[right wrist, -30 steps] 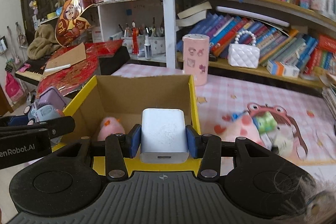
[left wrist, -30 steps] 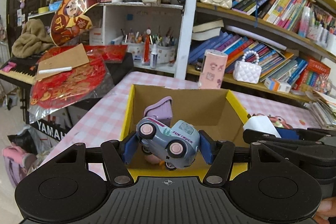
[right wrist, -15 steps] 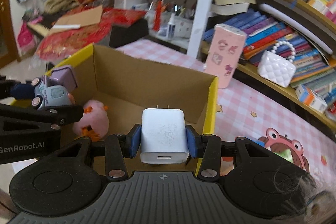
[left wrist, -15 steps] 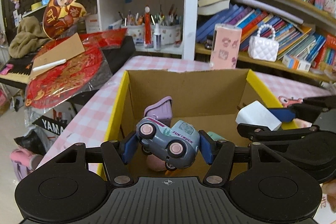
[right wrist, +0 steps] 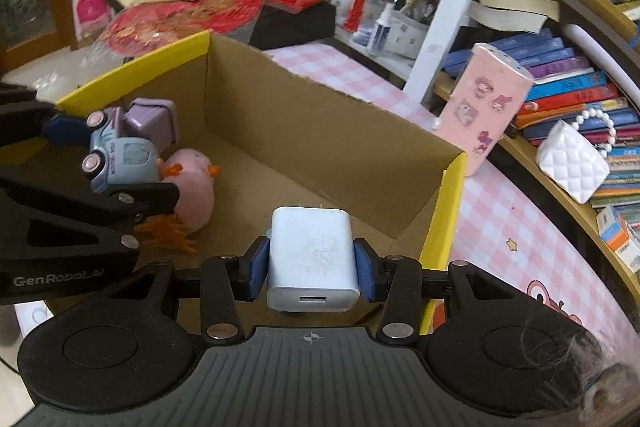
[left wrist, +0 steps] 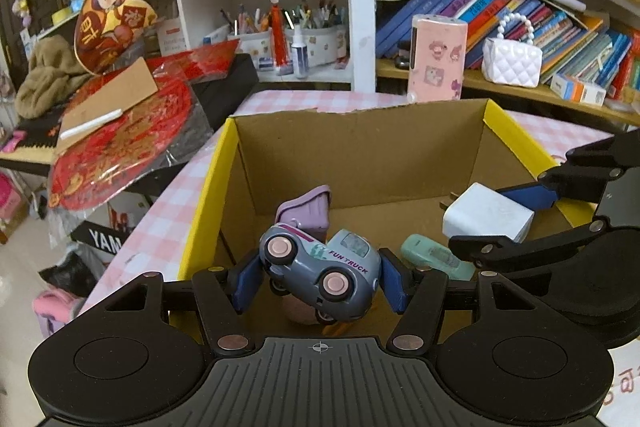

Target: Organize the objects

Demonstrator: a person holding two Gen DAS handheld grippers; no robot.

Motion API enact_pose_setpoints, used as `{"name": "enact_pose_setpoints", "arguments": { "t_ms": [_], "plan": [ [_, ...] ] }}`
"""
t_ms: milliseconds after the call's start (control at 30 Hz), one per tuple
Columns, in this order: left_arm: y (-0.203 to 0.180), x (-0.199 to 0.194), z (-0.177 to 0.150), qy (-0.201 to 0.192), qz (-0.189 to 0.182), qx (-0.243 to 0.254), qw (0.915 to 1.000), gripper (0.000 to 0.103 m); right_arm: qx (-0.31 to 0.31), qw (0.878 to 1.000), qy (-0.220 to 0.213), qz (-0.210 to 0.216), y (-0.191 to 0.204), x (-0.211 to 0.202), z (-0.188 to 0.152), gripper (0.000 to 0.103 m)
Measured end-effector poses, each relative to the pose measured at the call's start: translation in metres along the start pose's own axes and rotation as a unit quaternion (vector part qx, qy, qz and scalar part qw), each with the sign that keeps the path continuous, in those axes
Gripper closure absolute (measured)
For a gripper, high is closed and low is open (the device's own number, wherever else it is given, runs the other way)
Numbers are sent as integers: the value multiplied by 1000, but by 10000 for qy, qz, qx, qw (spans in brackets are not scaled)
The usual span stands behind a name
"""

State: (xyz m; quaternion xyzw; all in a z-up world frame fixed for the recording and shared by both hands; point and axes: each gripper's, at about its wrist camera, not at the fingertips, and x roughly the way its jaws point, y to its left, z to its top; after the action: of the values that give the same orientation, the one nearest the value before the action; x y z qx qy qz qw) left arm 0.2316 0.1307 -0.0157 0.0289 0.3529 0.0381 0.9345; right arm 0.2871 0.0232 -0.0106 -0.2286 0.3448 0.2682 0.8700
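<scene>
An open cardboard box (left wrist: 360, 147) (right wrist: 320, 115) with yellow rims stands on the pink checked table. My left gripper (left wrist: 320, 281) is shut on a grey-blue toy truck (left wrist: 320, 273) (right wrist: 120, 151) with a purple bed, held over the box's near left side. My right gripper (right wrist: 310, 267) is shut on a white USB charger (right wrist: 310, 259) (left wrist: 486, 213), prongs forward, inside the box's right part. On the box floor lie a pink plush chick (right wrist: 192, 187) and a mint-green small object (left wrist: 434, 257).
A pink sticker-covered canister (right wrist: 486, 107) (left wrist: 438, 59) stands behind the box. Bookshelves with a white quilted purse (right wrist: 572, 163) run along the back and right. A keyboard piled with red decorations (left wrist: 120, 143) sits left of the table. A pink frog toy (right wrist: 548, 301) lies at right.
Both grippers have moved forward and down, from the near rim into the box, each still gripping its object. The right gripper has rolled, so its view now tilts.
</scene>
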Motion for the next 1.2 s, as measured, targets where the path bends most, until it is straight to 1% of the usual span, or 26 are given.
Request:
{"name": "enact_pose_setpoints", "arguments": {
  "t_ms": [167, 333, 400, 467, 533, 600, 733, 933, 1067, 1200],
  "plan": [
    [-4, 1, -2, -9, 78, 165, 9998, 42, -213, 9997, 87, -57, 6, 1, -1, 61],
    [-3, 0, -2, -31, 105, 190, 9998, 41, -196, 9997, 81, -104, 5, 1, -1, 61],
    [-1, -1, -2, -38, 111, 138, 9998, 40, -153, 9998, -10, -129, 5, -1, -1, 57],
    [2, -4, -1, -63, 123, 62, 9999, 36, -67, 9998, -83, -141, 3, -2, -1, 54],
    [6, -9, 0, -143, 108, 8, 9998, 31, 6, 9998, -115, -173, 1, -4, -1, 48],
    [8, -15, 0, -232, 134, -17, 9996, 30, -11, 9995, -166, -265, 2, -7, -2, 48],
    [12, -30, 2, -480, 141, -111, 9987, 24, 356, 9978, -460, -305, -1, -22, -3, 48],
    [20, -54, 1, -749, 110, -349, 9965, 21, 889, 9902, -928, -543, 0, -51, -6, 48],
    [25, -66, -5, -797, 70, -432, 9959, 20, 1237, 9838, -1110, -674, 3, -70, -10, 48],
    [29, -74, -15, -770, 16, -483, 9959, 20, 1493, 9792, -1149, -749, 10, -83, -18, 48]
  ]
}}
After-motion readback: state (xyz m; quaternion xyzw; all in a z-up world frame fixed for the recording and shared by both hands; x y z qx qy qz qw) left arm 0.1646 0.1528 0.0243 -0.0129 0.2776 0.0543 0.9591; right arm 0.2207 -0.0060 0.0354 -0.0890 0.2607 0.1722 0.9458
